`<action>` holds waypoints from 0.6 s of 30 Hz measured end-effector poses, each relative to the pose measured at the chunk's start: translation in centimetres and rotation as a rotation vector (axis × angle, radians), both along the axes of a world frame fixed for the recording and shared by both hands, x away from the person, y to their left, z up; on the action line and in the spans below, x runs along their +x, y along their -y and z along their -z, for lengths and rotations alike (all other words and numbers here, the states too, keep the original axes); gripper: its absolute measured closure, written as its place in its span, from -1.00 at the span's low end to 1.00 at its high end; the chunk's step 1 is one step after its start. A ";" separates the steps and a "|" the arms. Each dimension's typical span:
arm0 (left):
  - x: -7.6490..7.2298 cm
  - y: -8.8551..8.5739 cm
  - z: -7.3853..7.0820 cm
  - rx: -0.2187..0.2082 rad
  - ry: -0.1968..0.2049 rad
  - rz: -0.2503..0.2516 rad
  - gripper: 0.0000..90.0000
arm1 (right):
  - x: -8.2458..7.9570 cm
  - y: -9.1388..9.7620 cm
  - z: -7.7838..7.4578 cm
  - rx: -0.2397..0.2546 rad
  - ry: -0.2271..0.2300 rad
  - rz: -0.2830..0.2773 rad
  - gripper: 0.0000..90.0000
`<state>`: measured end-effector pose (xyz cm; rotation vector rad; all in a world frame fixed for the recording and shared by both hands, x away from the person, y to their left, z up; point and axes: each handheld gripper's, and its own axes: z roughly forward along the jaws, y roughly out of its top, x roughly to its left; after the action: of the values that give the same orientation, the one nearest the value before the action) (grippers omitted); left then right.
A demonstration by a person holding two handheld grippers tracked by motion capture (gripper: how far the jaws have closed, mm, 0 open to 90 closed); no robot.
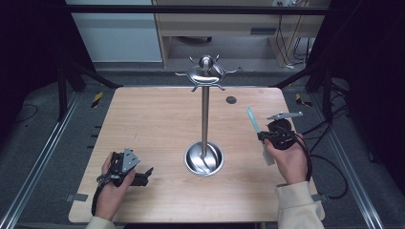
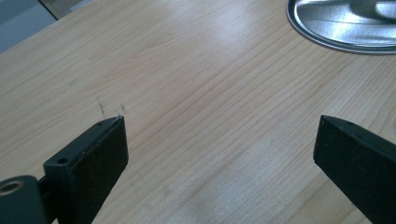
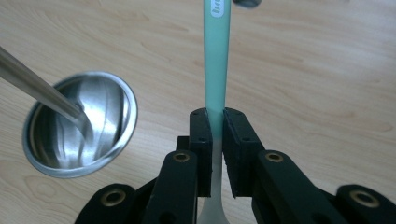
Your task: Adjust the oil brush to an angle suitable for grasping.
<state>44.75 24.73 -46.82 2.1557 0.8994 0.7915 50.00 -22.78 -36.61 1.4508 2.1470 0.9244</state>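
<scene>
Right gripper (image 3: 215,122) clamped on a green-handled spoon (image 3: 217,70) held above the table's (image 1: 157,119) right side, left gripper (image 2: 219,144) with jaws spread wide, rested near the front edge, metal stand (image 1: 204,119) at the centre, bare wood all around.

1. A light wooden desk (image 1: 153,119) with rounded corners carries everything
2. A steel stand's round dish base (image 1: 204,158) sits on the desk midway between the left and right edges, nearer the near edge, with a thin pole rising from it
3. A small dark round spot (image 1: 231,99) lies near the far edge
</scene>
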 end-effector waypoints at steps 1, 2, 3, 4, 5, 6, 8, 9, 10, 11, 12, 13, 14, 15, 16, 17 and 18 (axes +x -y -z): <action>-0.1 0.1 0.0 -0.001 0.001 0.001 -0.94 | -0.5 0.1 -0.9 0.012 0.029 -0.005 0.83; -0.1 0.1 0.0 0.002 0.002 0.001 -0.94 | -0.7 0.2 -1.4 0.011 0.044 -0.007 0.83; -0.1 0.1 0.0 0.002 0.002 0.001 -0.94 | -0.7 0.2 -1.4 0.011 0.044 -0.007 0.83; -0.1 0.1 0.0 0.007 0.002 0.001 -0.94 | -1.3 0.2 -2.3 0.022 0.070 -0.007 0.83; -0.1 0.1 0.0 0.007 0.002 0.001 -0.94 | -1.5 0.3 -2.7 0.027 0.086 -0.013 0.83; -0.1 0.1 0.0 0.007 0.002 0.001 -0.94 | -1.5 0.3 -2.7 0.027 0.086 -0.013 0.83; 0.0 0.1 0.0 0.000 0.000 0.001 -0.94 | -1.9 0.5 -3.5 0.038 0.115 -0.022 0.83; 0.0 0.1 0.0 0.001 -0.002 0.004 -0.94 | -2.1 0.5 -3.9 0.026 0.127 -0.018 0.83; 0.0 0.0 0.0 -0.003 -0.003 0.005 -0.94 | -2.3 0.7 -4.3 0.020 0.146 -0.016 0.83; 0.0 0.0 0.0 -0.003 -0.002 0.006 -0.94 | -2.5 0.8 -4.5 0.033 0.150 -0.014 0.83; 0.0 0.0 0.0 -0.003 -0.002 0.006 -0.94 | -2.6 0.9 -4.6 0.041 0.154 -0.017 0.83; 0.0 0.1 0.0 -0.001 -0.001 0.005 -0.94 | -2.7 1.0 -4.7 0.051 0.157 -0.018 0.83; 0.0 0.1 0.0 0.000 -0.001 0.005 -0.94 | -2.7 1.0 -4.7 0.055 0.164 -0.023 0.83; 0.0 0.1 0.0 -0.002 0.000 0.005 -0.94 | -2.7 1.0 -4.8 0.057 0.169 -0.025 0.83; 0.0 0.1 0.0 -0.002 0.000 0.005 -0.94 | -2.7 1.0 -4.8 0.057 0.169 -0.025 0.83; 0.0 0.2 0.0 0.001 0.000 0.007 -0.94 | -2.8 1.0 -4.8 0.059 0.172 -0.025 0.83; -0.1 0.2 -0.1 0.004 0.002 0.009 -0.94 | -3.0 1.0 -5.0 0.072 0.186 -0.033 0.83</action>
<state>44.61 24.50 -46.73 2.1605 0.8875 0.7909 46.98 -23.79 -31.63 1.3096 2.0266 1.1127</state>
